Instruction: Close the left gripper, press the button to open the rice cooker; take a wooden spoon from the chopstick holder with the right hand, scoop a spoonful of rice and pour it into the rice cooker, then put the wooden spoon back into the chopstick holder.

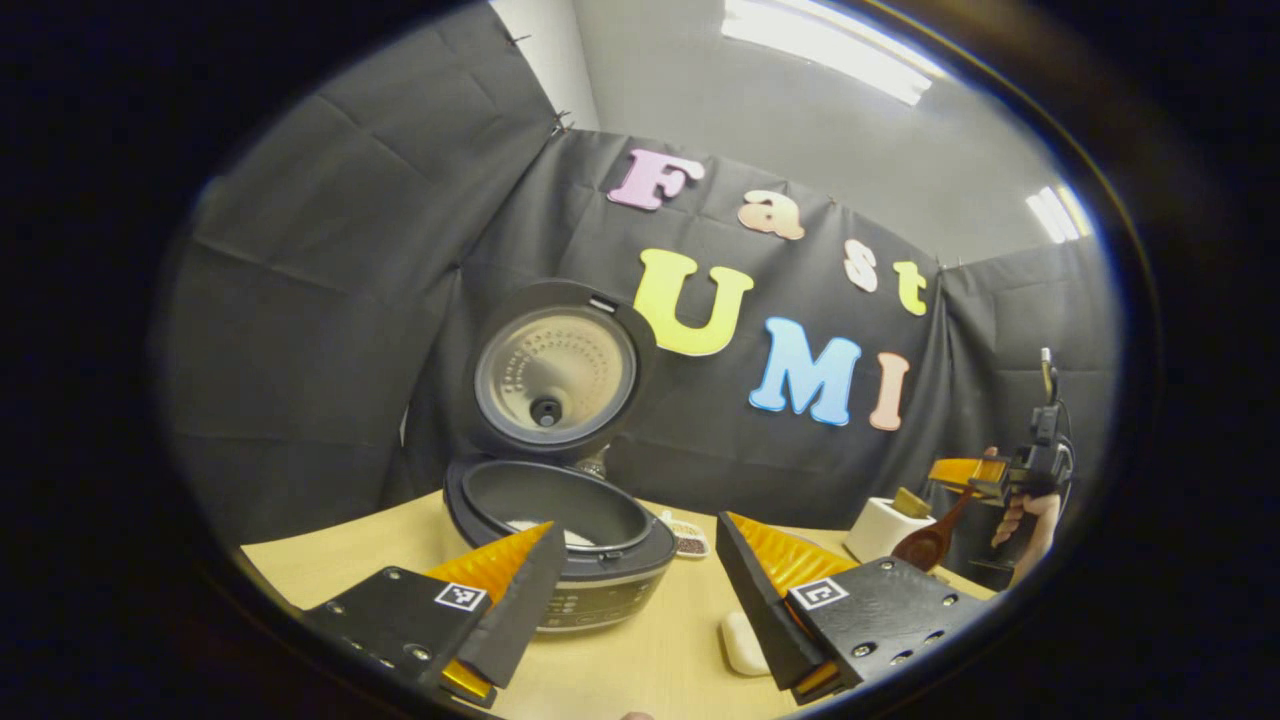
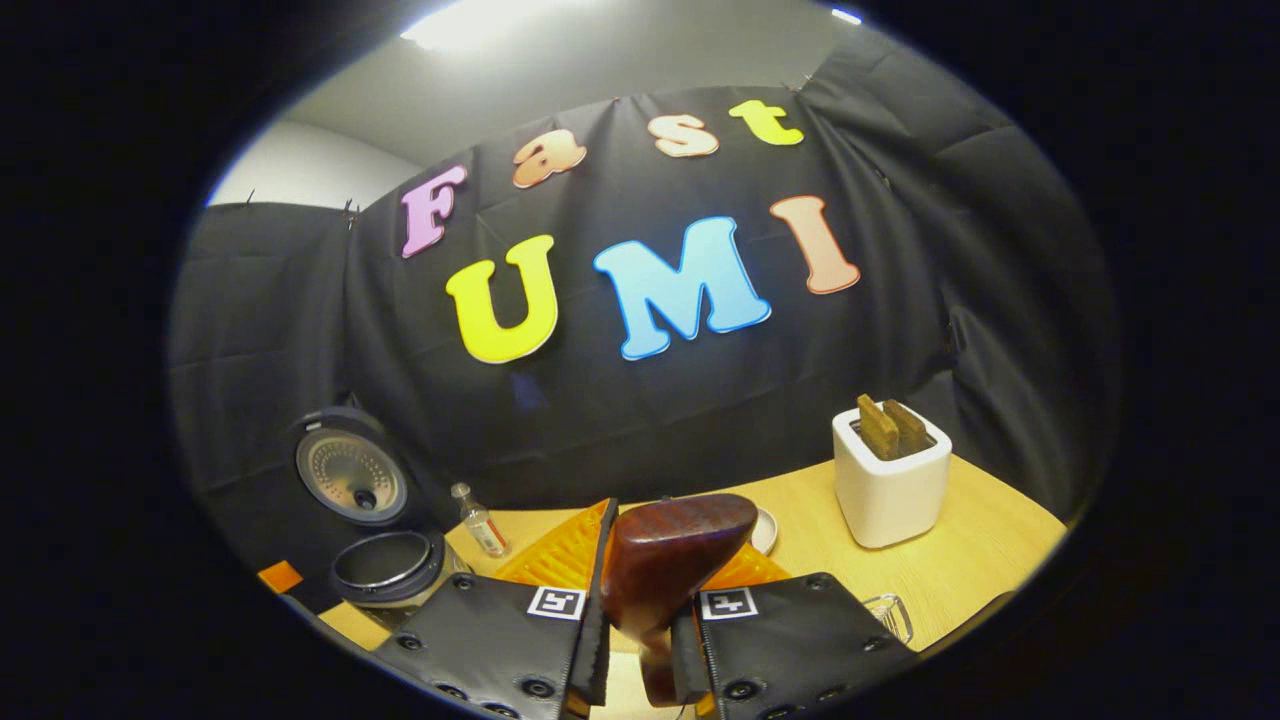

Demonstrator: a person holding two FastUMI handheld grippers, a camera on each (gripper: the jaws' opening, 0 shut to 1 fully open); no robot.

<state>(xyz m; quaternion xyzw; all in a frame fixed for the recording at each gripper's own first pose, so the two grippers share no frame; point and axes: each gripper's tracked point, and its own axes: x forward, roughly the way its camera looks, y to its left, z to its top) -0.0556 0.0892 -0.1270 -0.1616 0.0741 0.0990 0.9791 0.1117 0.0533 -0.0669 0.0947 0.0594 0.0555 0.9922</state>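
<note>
**Wood in the right claw, cooker open and waiting**

Wooden spoon (image 2: 668, 560) is clamped in my right claw (image 2: 640, 625) right now, both fingers pressing on the handle just below the bowl, the dark reddish bowl standing up in front of the lens. From my left gripper view I can see that same spoon (image 1: 932, 540) hanging bowl-down from the claw, near the white chopstick holder (image 1: 880, 527). My left claw (image 1: 640, 590) is spread wide, holding nothing, hovering just in front of the rice cooker (image 1: 560, 535).

Moving outward: the cooker's lid (image 1: 553, 370) stands fully up, and I can see something white down in the inner pot. So the button step is done, I'd say, and I'm somewhere in the scooping stretch. Whether the spoon carries rice, I can't tell.

How it handles: the spoon looks stiff and light, glossy, so possibly a little slick between the pads. Gripping this close to the bowl gives me good control of the tilt; I'd judge a grip farther down the handle would let it swing.

Beyond the spoon, the chopstick holder (image 2: 890, 480) sits on the bench (image 2: 990, 545) with two wooden pieces poking out. A small bottle (image 2: 482, 523) stands just beside the cooker.
</note>
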